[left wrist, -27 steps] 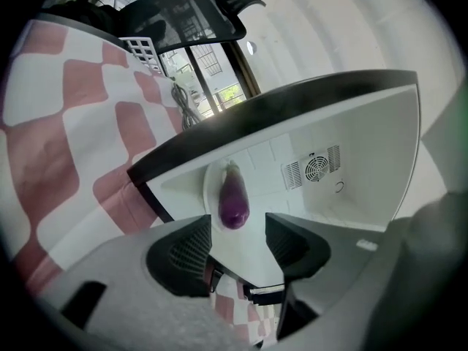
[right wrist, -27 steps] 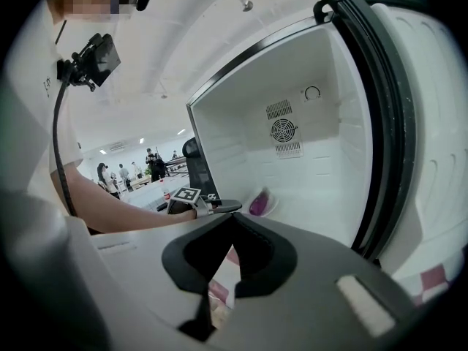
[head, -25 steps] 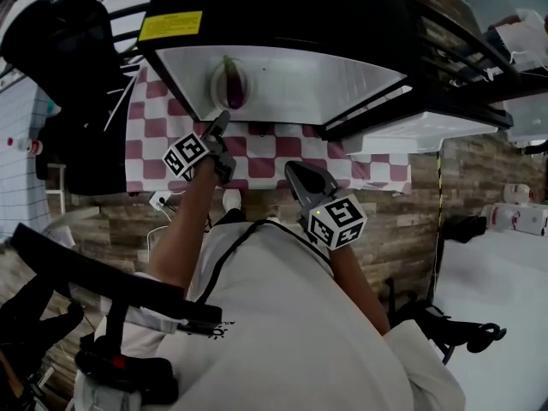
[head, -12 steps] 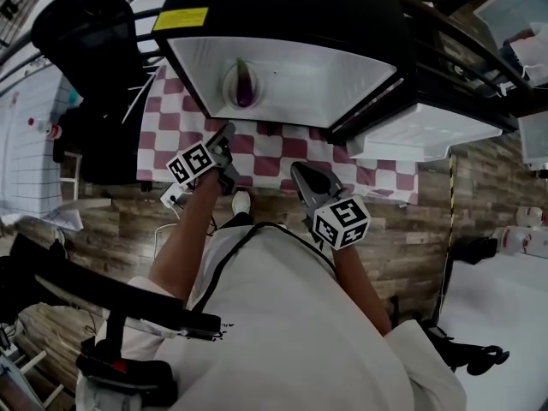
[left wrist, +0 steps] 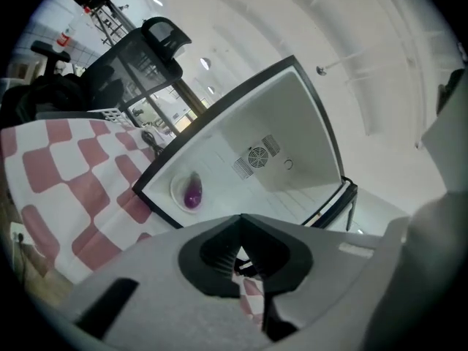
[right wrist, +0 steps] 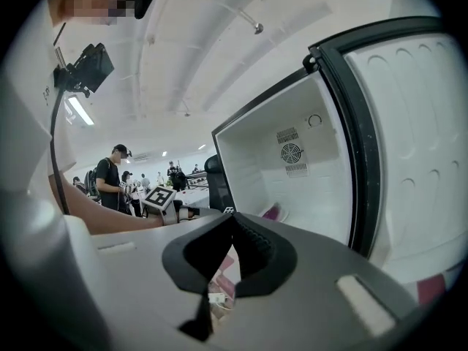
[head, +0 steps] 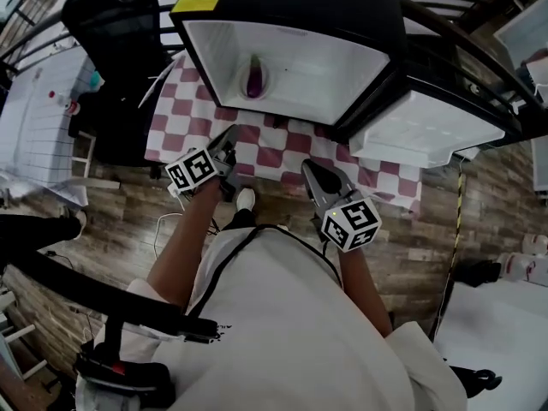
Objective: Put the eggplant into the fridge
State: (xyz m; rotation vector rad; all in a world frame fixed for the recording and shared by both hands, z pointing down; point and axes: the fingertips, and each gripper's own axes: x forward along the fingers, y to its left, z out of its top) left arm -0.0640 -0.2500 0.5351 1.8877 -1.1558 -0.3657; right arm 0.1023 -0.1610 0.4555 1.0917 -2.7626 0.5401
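The purple eggplant (head: 255, 77) lies on a small white plate (head: 246, 85) inside the open fridge (head: 342, 67); the left gripper view also shows the eggplant (left wrist: 192, 193) on its plate (left wrist: 178, 194). My left gripper (head: 231, 134) hangs in front of the fridge opening, over the red-and-white checked cloth (head: 282, 148). It is shut and empty, with its jaws (left wrist: 240, 218) meeting at the tips. My right gripper (head: 310, 168) floats beside it, lower right, also shut with nothing in it (right wrist: 234, 216). Neither gripper touches the eggplant.
The fridge door (head: 428, 131) stands swung open to the right, close beside my right gripper (right wrist: 409, 159). A black office chair (head: 120, 24) stands left of the fridge. Black frame rails cross the upper right. Several people (right wrist: 111, 178) stand far off.
Both grippers have drawn back from the fridge opening toward the person, the left one farther. The eggplant stays on its plate inside the fridge.
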